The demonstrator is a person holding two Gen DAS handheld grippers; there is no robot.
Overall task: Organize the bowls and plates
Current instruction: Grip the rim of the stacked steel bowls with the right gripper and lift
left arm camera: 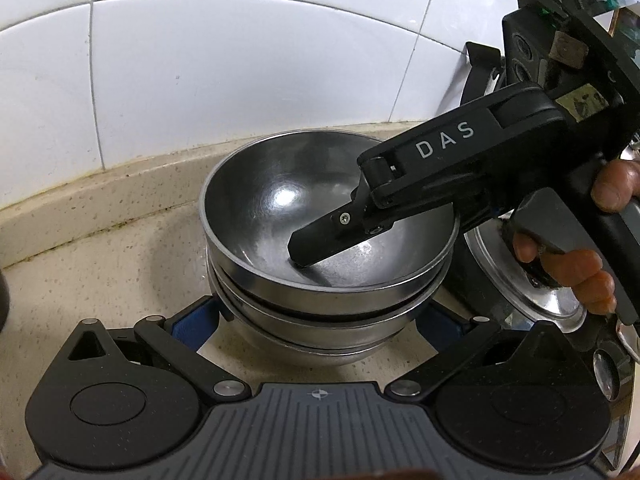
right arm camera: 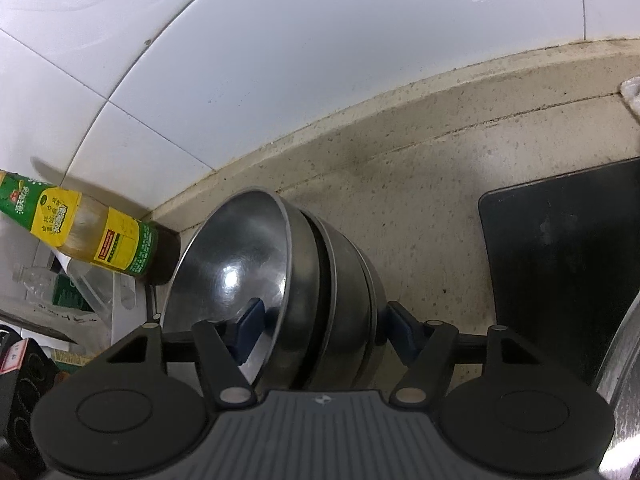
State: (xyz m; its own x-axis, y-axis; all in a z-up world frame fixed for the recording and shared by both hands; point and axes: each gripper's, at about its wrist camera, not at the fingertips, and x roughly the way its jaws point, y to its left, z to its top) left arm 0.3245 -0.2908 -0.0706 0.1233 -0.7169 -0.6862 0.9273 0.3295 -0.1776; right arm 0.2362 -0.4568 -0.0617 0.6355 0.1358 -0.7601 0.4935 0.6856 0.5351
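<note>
A stack of steel bowls stands on the beige counter near the tiled wall. My left gripper is wide open with its blue pads on either side of the stack's lower part; I cannot tell if they touch. My right gripper straddles the stack's rim: one blue pad is inside the top bowl, the other is outside the stack. In the left wrist view the inner finger reaches down into the top bowl. The jaws stand wide around the stacked rims.
A steel lid lies to the right of the stack. A yellow-green labelled bottle stands beside the stack by the wall. A black board lies on the counter. White wall tiles rise behind.
</note>
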